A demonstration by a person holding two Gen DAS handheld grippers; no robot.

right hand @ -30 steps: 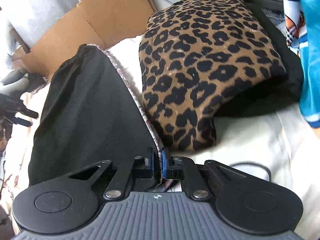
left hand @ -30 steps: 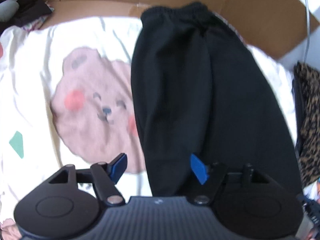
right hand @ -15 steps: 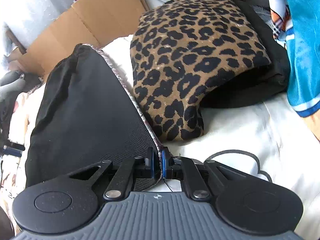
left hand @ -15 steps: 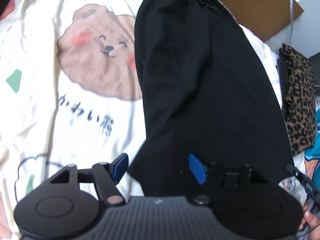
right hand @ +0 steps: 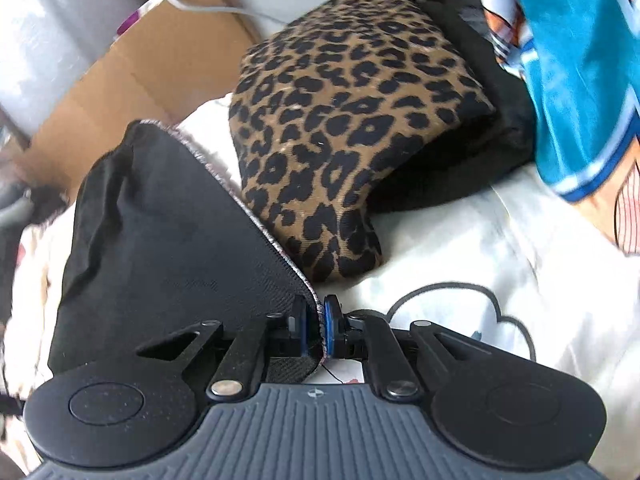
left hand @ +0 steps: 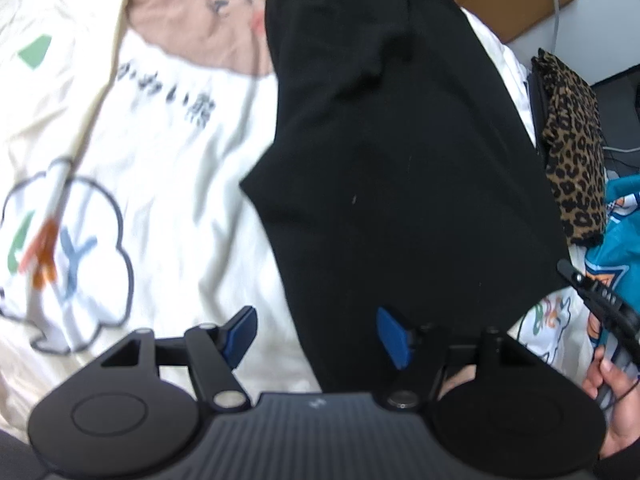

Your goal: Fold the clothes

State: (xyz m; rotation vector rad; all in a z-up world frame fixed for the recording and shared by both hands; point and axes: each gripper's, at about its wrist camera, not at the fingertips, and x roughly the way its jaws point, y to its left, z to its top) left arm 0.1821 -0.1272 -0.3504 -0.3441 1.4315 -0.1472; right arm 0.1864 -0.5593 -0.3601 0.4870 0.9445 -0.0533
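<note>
Trousers (right hand: 160,240) hem pinched by R gripper (right hand: 315,326); L gripper (left hand: 316,334) fingers apart, waistband cut off.

Left of the black pants (left hand: 392,152), the printed white sheet (left hand: 172,184) lies bare, giving the left gripper (left hand: 316,336) open passage. To the pants' right, room is tight: the folded leopard-print garment (right hand: 352,120) lies just beside their edge, with the blue garment (right hand: 576,64) behind it. A cardboard wall (right hand: 132,96) closes the far end.
</note>
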